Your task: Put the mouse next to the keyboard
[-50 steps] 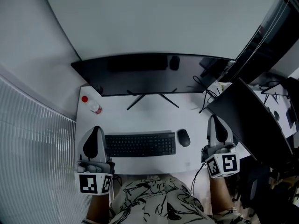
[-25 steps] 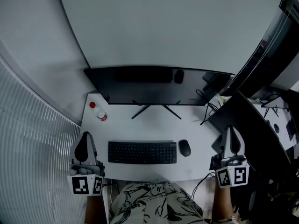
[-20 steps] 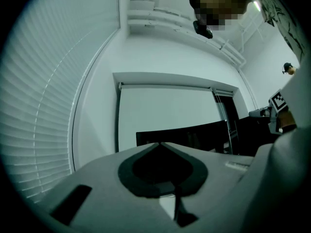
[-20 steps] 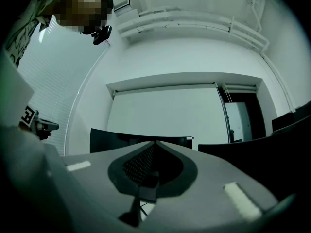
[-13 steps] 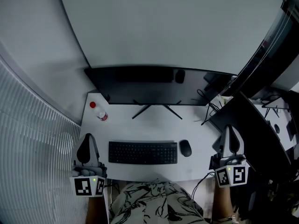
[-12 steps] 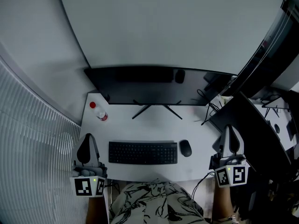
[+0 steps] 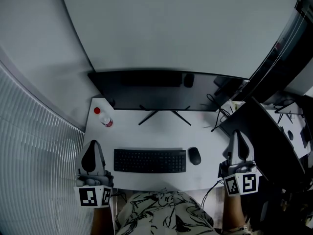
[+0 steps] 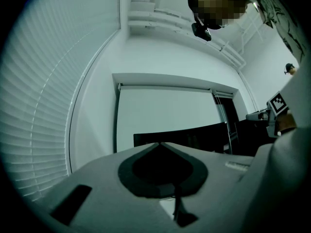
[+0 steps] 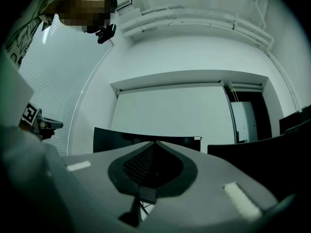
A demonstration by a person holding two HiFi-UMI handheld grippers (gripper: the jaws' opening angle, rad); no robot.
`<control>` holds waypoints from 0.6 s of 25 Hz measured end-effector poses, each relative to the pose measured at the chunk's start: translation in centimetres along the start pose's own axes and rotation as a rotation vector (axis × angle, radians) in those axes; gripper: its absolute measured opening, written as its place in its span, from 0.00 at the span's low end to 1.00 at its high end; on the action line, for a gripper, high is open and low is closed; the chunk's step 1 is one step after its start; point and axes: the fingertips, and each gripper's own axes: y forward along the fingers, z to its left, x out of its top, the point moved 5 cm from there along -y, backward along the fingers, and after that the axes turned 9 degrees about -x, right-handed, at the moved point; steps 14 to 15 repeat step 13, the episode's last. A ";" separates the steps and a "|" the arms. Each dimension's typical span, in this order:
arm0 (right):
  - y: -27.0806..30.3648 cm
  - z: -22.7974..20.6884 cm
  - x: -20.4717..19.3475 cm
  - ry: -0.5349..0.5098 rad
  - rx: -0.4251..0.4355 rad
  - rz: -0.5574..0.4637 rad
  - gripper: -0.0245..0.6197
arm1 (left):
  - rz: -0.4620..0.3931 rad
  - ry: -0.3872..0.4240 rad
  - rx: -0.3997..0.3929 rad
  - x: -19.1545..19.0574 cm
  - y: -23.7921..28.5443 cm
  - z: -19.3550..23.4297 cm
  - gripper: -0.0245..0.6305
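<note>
Head view: a white, matt, rectangular desk [image 7: 161,131] carries a flat black keyboard [image 7: 149,160] with low keys. The task's object, a small, smooth, oval black mouse [image 7: 194,155], lies just beside the keyboard's right end, separated from it only by a narrow strip of desk and roughly level with it. A wide, dark, glossy monitor [image 7: 166,89] on a thin splayed stand stands behind, and a small clear plastic bottle [image 7: 102,117] with a red cap sits near the desk's far left corner. The left gripper [image 7: 92,146] and the right gripper [image 7: 238,138] hover at the desk's near corners, well apart from mouse and keyboard, each a pale tapered beak. Judged from this layout, the placing is already accomplished and both grippers idle. The next move calls for little beyond keeping clear or, if closer alignment were wanted, parting the right jaws and reaching left to the mouse. Left gripper view: the left gripper [image 8: 159,144] has its jaws met in one point, clenched on nothing, and its dark pads look smooth and hard. The monitor [image 8: 194,137] shows beyond. Right gripper view: the right gripper [image 9: 155,143] is likewise pressed together and empty, its inner pad finely gridded.
</note>
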 end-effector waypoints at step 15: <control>0.3 0.4 -0.1 -0.003 0.008 0.011 0.05 | -0.003 -0.003 -0.001 0.2 0.1 0.1 0.04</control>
